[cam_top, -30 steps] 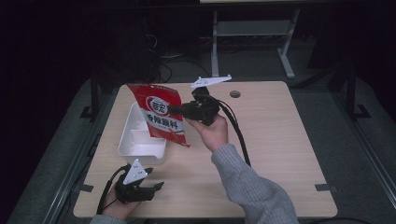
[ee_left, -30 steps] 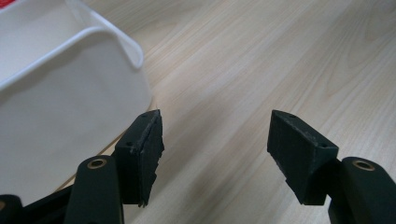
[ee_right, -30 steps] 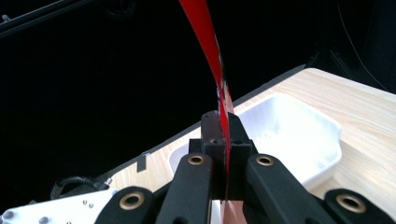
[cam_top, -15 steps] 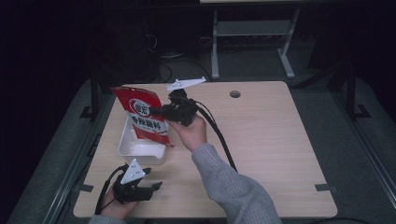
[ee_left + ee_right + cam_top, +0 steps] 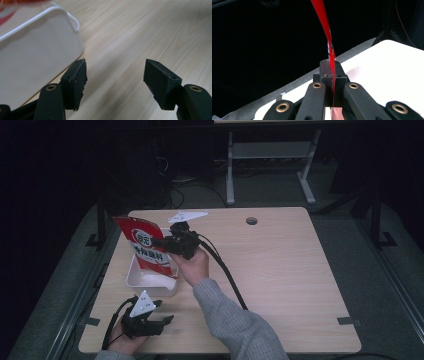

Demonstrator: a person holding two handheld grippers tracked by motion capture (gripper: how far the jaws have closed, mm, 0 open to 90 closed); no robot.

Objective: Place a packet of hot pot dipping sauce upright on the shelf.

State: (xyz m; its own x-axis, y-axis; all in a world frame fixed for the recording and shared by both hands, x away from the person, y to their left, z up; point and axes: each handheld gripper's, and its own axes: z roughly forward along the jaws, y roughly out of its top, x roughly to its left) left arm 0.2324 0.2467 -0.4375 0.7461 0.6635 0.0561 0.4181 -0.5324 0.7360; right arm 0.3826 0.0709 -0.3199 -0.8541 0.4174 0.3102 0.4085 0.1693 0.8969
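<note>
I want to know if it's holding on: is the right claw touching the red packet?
Touching. In the right gripper view, the right claw is squeezed shut on the red packet, whose thin edge sticks out from between the jaws.

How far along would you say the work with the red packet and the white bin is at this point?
Done: the right gripper has the red packet pinched and lifted. In hand: the packet hangs upright over the white bin, its lower end at or inside the rim. Left: lowering it in and letting go. The left gripper rests open on the table beside the bin.
</note>
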